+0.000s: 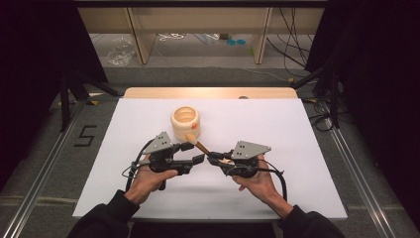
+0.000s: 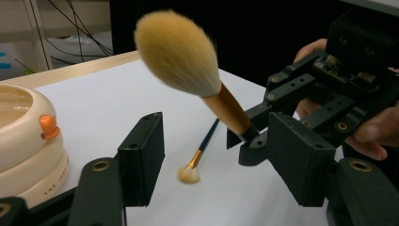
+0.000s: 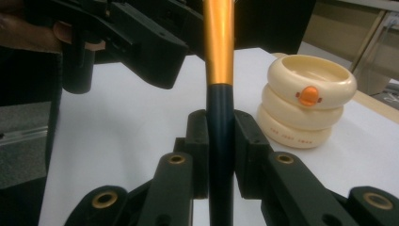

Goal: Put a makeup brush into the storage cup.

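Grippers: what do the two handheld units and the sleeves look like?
Both the left gripper and the right gripper are matte black, built of angular linkage bars with brass-coloured pivot bushings and blocky flat jaws. Each carries a grey three-cornered plate with small dark marks on top. A black cable loops from each body. The person wears dark long sleeves.

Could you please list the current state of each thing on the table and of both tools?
Large makeup brush: held off the table by its dark handle, bristles raised.
Small brush: lying flat on the white table, untouched.
Cream ringed holder: upright, nothing visible inside.
Right tool: shut on the large brush's handle.
Left tool: open, gripping nothing.
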`<action>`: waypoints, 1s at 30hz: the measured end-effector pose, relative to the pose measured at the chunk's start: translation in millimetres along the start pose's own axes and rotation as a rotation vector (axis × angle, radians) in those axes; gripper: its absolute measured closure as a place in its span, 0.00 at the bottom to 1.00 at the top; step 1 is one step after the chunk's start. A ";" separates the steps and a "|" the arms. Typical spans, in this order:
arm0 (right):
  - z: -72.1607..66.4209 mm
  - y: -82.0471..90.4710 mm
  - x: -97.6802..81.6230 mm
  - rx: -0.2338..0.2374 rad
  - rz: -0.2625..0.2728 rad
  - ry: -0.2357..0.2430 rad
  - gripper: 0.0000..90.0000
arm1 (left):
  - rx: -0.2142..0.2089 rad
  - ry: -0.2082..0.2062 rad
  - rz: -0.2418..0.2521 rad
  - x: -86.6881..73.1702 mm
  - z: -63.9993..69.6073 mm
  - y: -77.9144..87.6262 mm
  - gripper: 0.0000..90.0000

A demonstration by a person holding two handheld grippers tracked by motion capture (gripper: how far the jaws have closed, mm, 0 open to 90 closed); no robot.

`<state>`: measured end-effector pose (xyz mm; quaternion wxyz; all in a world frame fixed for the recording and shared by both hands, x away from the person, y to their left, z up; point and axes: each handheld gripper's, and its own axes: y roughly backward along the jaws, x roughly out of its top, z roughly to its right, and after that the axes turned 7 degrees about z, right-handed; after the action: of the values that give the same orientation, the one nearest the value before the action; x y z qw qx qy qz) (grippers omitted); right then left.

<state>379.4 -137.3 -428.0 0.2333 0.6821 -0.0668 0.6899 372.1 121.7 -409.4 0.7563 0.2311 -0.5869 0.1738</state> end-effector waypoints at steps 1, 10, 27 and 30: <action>-0.3 -1.5 -0.8 -0.004 0.004 -0.001 0.87 | 0.002 0.002 0.002 0.1 -0.3 0.2 0.43; -3.5 -7.9 -1.4 0.007 0.015 -0.036 0.87 | -0.005 0.022 0.019 -0.5 -2.1 1.2 0.55; -7.6 -13.2 0.0 0.023 0.040 -0.046 0.87 | -0.055 0.092 0.047 -1.2 -4.5 0.2 0.74; -7.9 -13.8 0.0 0.025 0.042 -0.051 0.87 | -0.063 0.097 0.054 -1.1 -4.5 0.3 0.76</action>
<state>378.0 -121.9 -431.6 0.2084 0.7007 -0.0782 0.6779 375.4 124.5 -411.4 0.7857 0.1826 -0.5608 0.1864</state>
